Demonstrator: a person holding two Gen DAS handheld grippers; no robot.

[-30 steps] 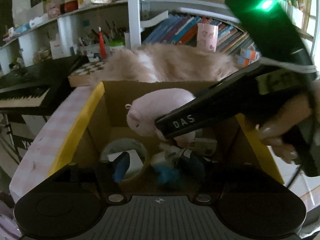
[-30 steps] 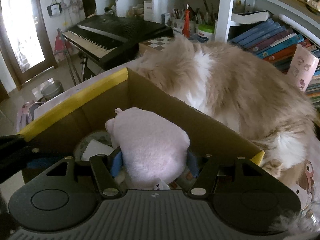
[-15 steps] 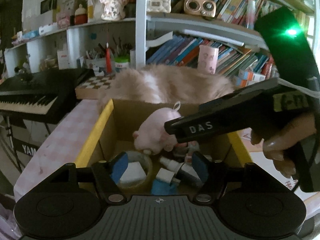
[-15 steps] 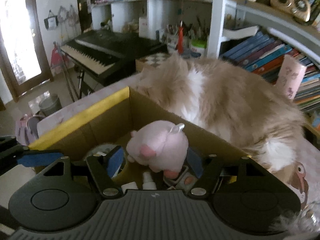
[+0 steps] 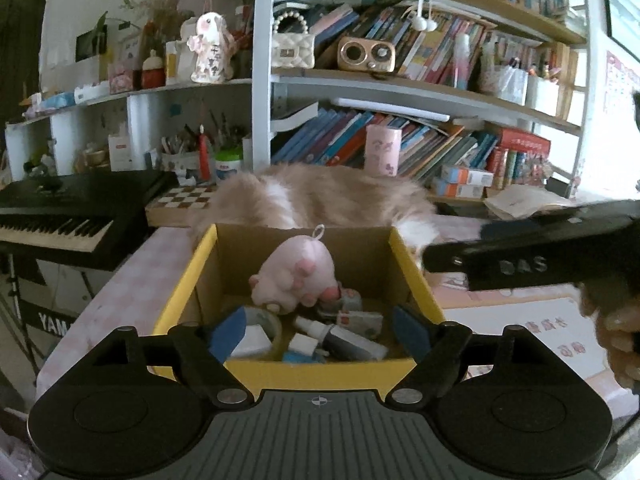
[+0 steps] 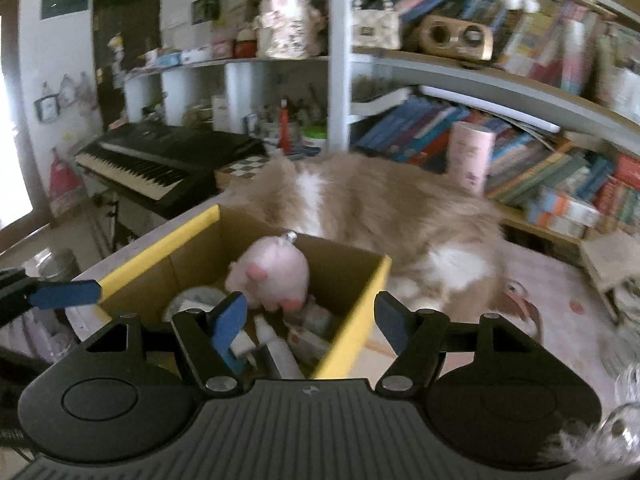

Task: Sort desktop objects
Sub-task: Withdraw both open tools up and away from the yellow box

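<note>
plush pig (image 5: 295,276) lies in box (image 5: 320,372) ahead of our left gripper (image 5: 320,332), on the other sorted bits. both left and right gripper (image 6: 310,320) released, empty. we judge sorting nearly done.

Pink plush pig (image 5: 294,276), yellow-rimmed brown box (image 5: 320,372), tan-and-white cat (image 5: 320,200), checkered board (image 5: 182,198).
</note>
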